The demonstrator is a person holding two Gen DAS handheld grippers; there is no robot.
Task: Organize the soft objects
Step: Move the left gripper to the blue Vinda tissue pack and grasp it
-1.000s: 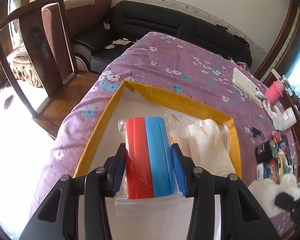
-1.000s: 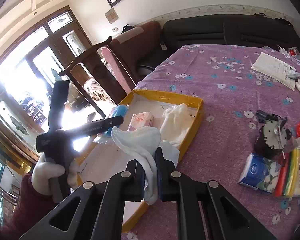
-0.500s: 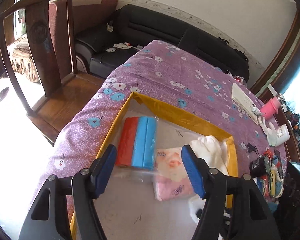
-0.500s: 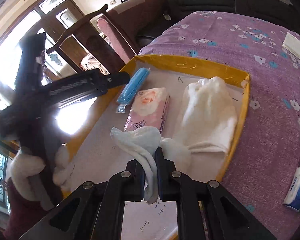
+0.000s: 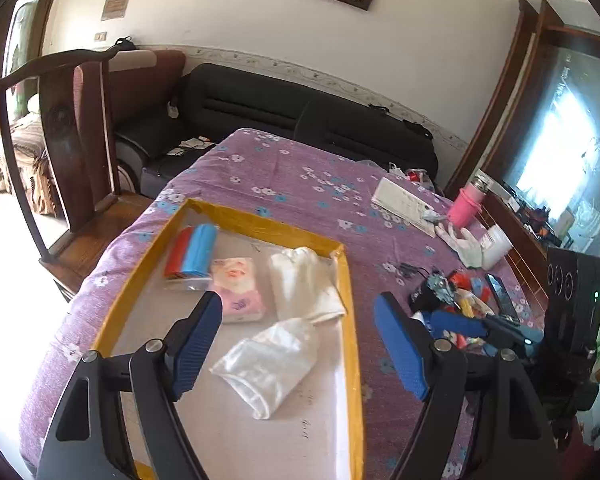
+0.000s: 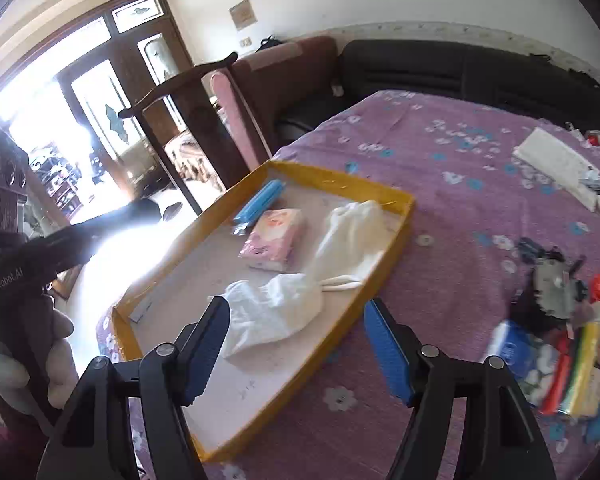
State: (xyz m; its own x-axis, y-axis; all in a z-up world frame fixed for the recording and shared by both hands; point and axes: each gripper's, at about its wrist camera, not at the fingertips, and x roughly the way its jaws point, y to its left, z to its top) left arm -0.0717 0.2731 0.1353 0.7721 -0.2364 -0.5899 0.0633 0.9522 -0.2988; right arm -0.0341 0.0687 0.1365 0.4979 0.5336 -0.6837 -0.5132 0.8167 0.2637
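Both grippers, left (image 5: pixel 298 344) and right (image 6: pixel 296 346), hang with fingers spread wide and empty above the tray (image 5: pixel 350 320). A white sock (image 5: pixel 268 360) lies near the tray's right edge, touching another sock (image 5: pixel 304 284); tissues (image 5: pixel 238 286) and a bagged cloth (image 5: pixel 192 252) sit toward its far-left corner.

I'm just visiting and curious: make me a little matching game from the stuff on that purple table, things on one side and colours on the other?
Things:
1. tray rim
2. tissue pack
3. crumpled sock
4. bottle

Colours:
a. white
b. bright pink with a silver cap
c. yellow
d. pale pink and lilac

Pairs: 1-c, 2-d, 3-a, 4-b
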